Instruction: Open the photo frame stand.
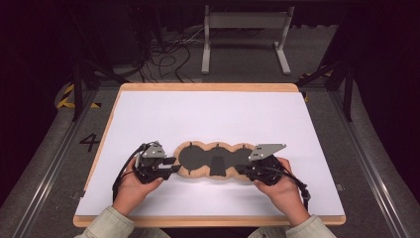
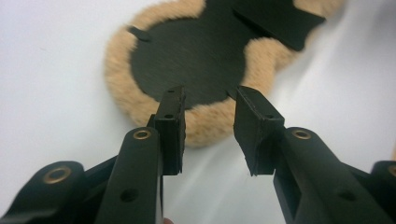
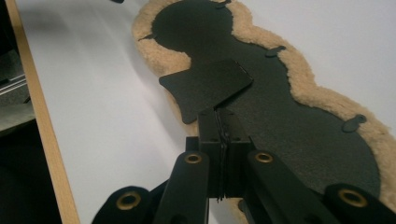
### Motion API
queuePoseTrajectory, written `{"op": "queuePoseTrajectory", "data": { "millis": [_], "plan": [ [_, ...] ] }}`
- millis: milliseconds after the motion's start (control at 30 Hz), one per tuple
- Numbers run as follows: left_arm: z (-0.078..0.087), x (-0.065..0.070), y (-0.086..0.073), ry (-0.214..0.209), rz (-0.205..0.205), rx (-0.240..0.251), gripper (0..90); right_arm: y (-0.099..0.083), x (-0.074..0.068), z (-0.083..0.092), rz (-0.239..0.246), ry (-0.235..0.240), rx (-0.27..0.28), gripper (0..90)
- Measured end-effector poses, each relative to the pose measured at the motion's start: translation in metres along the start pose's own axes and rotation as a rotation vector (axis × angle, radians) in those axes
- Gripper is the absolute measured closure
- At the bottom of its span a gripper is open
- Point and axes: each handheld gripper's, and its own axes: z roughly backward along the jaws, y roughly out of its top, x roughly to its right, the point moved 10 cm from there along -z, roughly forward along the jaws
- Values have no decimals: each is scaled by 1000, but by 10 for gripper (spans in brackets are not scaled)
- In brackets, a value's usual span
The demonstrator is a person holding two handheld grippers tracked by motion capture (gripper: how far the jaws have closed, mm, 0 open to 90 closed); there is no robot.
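A three-lobed black pad [image 1: 213, 159] edged with tan fleece is laid flat on the white worktop [image 1: 213, 114], near its front edge, between the two grippers. The left gripper [image 1: 169, 164] is held at the pad's left end; its fingers [image 2: 170, 123] are seen parted, nothing between them, with the fleece rim just beyond their tips. The right gripper [image 1: 241, 169] is placed at the pad's right end, and its fingers [image 3: 211, 135] are pressed together on the pad's black edge. A loose black flap [image 3: 208, 86] is seen lying on the pad's middle lobe.
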Motion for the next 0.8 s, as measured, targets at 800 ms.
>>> {"op": "queuePoseTrajectory", "data": {
  "millis": [800],
  "plan": [
    [6,-29,-1,76,131,145,567,-24,-22,-41,-38,131,-92,900]
  ]
}}
